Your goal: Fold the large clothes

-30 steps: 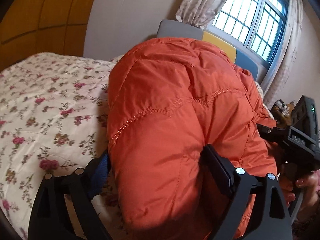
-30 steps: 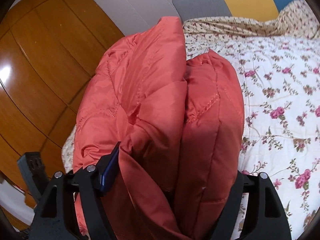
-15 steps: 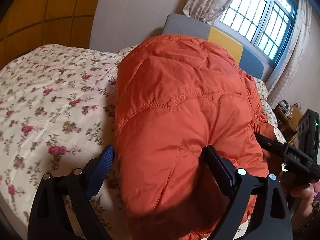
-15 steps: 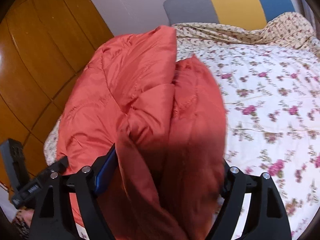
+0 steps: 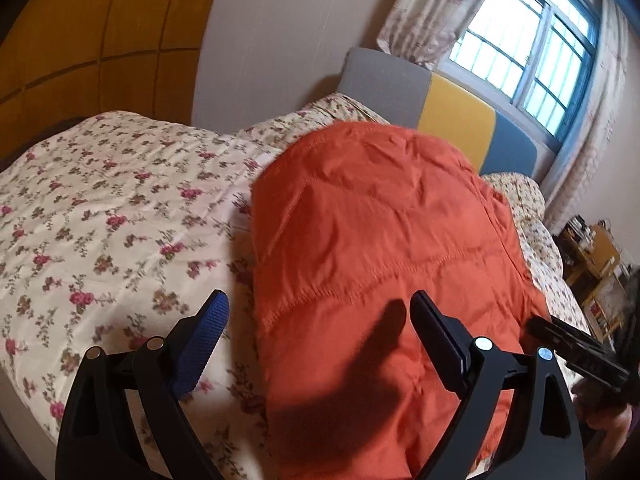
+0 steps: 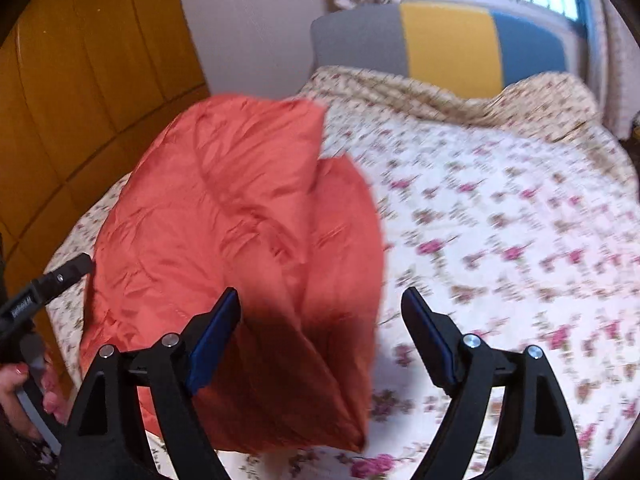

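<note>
A puffy orange down jacket (image 5: 380,220) lies folded into a thick bundle on the flowered quilt (image 5: 120,220). My left gripper (image 5: 318,300) hovers over its near end, open; the blue left pad hangs over the quilt and the right finger over the jacket, neither pressing it. In the right wrist view the jacket (image 6: 224,208) sits left of centre on the quilt (image 6: 500,240). My right gripper (image 6: 320,296) is wide open above the jacket's near right corner, with the fabric below its fingers and not pinched. Each view shows the other gripper's body at its edge.
A grey, yellow and blue headboard (image 5: 452,120) stands at the bed's far end under a barred window (image 5: 532,52). Wooden wardrobe doors (image 6: 80,80) run along the left. A cluttered side table (image 5: 596,256) is at the right. A hand (image 6: 24,380) holds the left gripper's handle.
Both grippers held thick folds of the jacket a second ago. Both have spread their jaws, let go and drawn back and up; the jacket now rests lower on the quilt.
</note>
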A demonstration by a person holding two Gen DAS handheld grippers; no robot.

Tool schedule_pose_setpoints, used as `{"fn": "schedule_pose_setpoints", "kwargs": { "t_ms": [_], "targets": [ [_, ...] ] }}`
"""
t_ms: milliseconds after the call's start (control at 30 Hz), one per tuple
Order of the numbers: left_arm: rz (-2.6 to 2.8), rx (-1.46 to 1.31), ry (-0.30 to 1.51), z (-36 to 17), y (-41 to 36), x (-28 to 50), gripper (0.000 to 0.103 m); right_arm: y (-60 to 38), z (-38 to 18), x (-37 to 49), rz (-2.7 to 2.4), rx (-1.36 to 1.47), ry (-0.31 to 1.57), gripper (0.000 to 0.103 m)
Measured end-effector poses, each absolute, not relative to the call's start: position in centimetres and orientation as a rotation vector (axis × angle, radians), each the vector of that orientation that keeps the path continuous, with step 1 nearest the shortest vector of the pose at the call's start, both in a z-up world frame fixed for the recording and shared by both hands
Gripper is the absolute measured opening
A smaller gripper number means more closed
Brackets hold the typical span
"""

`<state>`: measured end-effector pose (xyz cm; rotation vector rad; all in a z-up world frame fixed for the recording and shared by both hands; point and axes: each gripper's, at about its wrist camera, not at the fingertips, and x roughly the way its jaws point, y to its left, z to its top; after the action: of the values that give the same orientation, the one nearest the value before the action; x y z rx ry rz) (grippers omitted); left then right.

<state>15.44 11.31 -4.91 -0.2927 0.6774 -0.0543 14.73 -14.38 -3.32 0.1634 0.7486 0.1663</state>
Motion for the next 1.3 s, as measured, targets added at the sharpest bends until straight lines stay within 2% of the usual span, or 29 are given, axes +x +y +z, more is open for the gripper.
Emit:
{"fn": "schedule_pose_setpoints", "kwargs": {
  "t_ms": [200,467,667,1000,1300],
  "targets": [
    [0.051,-0.311,0.655,-3.4,11.9,17.2,0.096,-13.3,0.4,15.7,0.137,0.187,0.638,0.083],
    [0.126,-0.293,0.619,-1.6,10.2,22.7,0.096,-8.0,2.3,23.6,0.218,0.192,0.588,0.082],
    [0.153,-0.159,0.622,-2.2,7.2,27.0,0.096,-6.2,-0.6,29.8,0.192,0.118,0.648,0.068],
    [0.114,-0.167,0.788,-6.1,6.1,32.0,0.1,-8.1,-7.1,34.4,0.171,0.192,0.86,0.067],
    [0.144,-0.121,0.801,-8.3,5.2,33.6,0.1,-8.2,-10.0,35.3,0.143,0.23,0.88,0.068]
  ]
}}
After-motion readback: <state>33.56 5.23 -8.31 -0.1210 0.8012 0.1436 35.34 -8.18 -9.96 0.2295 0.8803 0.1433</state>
